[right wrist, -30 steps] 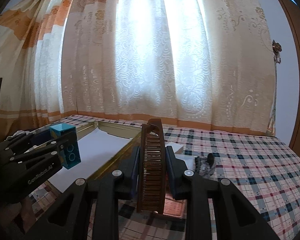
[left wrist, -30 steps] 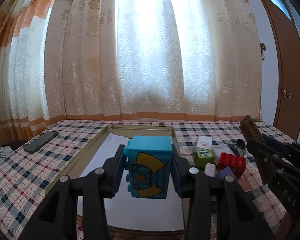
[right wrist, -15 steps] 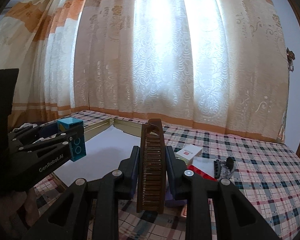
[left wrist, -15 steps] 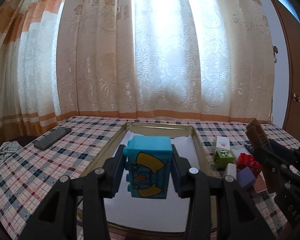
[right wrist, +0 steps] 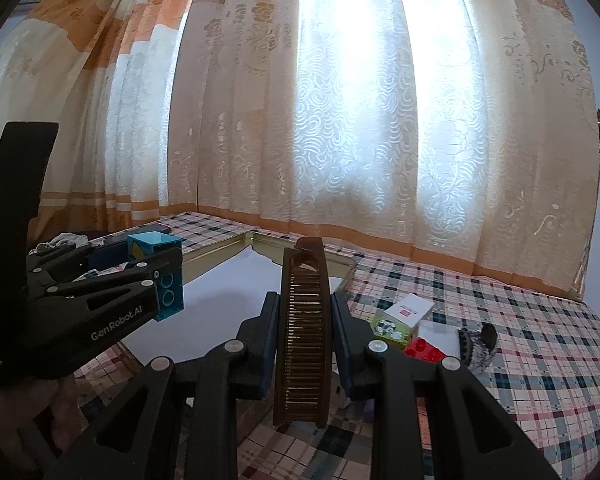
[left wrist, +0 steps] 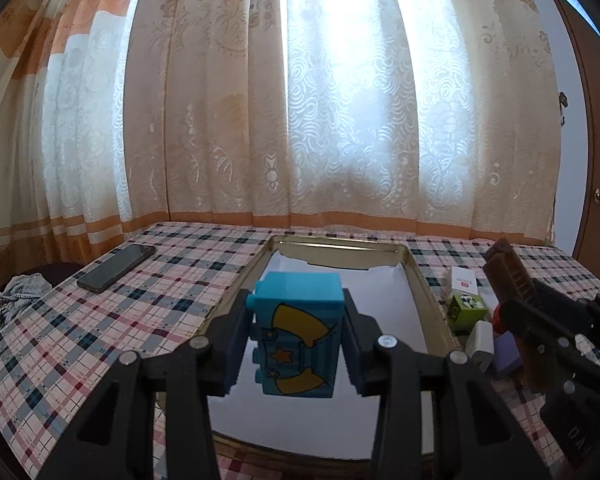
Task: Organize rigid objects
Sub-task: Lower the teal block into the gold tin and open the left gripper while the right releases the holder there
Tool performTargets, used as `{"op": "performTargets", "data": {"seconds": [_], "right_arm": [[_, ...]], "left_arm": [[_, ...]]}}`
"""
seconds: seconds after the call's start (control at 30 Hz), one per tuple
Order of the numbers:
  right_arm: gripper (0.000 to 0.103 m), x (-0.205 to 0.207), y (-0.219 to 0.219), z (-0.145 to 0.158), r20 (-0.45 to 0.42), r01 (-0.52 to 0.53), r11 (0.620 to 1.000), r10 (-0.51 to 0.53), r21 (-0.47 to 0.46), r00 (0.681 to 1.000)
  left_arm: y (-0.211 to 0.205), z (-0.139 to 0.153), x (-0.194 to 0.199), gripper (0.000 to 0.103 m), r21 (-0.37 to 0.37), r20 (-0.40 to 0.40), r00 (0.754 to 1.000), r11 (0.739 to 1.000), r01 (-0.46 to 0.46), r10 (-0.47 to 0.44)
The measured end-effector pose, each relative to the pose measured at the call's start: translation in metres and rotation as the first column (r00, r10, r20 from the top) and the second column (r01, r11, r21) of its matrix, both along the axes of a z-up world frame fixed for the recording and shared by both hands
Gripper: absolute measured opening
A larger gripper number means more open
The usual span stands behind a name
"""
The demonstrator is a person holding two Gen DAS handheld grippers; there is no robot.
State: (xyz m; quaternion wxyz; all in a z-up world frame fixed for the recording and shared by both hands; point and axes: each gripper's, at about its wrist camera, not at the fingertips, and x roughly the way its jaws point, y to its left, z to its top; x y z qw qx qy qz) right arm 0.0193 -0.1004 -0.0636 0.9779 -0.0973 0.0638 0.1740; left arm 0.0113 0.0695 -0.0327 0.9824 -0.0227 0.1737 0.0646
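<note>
The left gripper (left wrist: 296, 344) is clamped on a blue toy block (left wrist: 298, 336) held above the paper-lined metal tray (left wrist: 420, 280), while the right gripper (right wrist: 304, 340) is closed on an upright brown comb (right wrist: 303, 332) beside the tray's right edge.

Right gripper (right wrist: 305, 336) clamps the brown comb (right wrist: 303, 332) upright above the checked tablecloth (right wrist: 520, 320); at left, the left gripper (right wrist: 162, 280) grips a blue block (right wrist: 168, 276) over the white-lined tray (right wrist: 220, 252).
</note>
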Motion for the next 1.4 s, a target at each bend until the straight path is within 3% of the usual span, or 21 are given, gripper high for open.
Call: {"op": "performTargets", "data": {"seconds": [0.7, 1.1, 1.4], "right_arm": [[0.028, 0.019, 0.026, -0.001, -0.063, -0.065, 0.997, 0.062, -0.046, 0.996], [0.028, 0.028, 0.031, -0.002, -0.09, -0.078, 0.996, 0.074, -0.046, 0.993], [0.028, 0.047, 0.036, 0.004, -0.165, -0.113, 0.993, 0.107, -0.027, 0.981]], "left_arm": [[0.018, -0.008, 0.022, 0.041, 0.007, -0.113, 0.994, 1.0, 0.001, 0.0], [0.023, -0.009, 0.029, 0.041, 0.015, -0.127, 0.992, 1.0, -0.002, 0.004], [0.027, -0.004, 0.046, 0.041, 0.029, -0.196, 0.98, 0.999, 0.044, -0.038]]}}
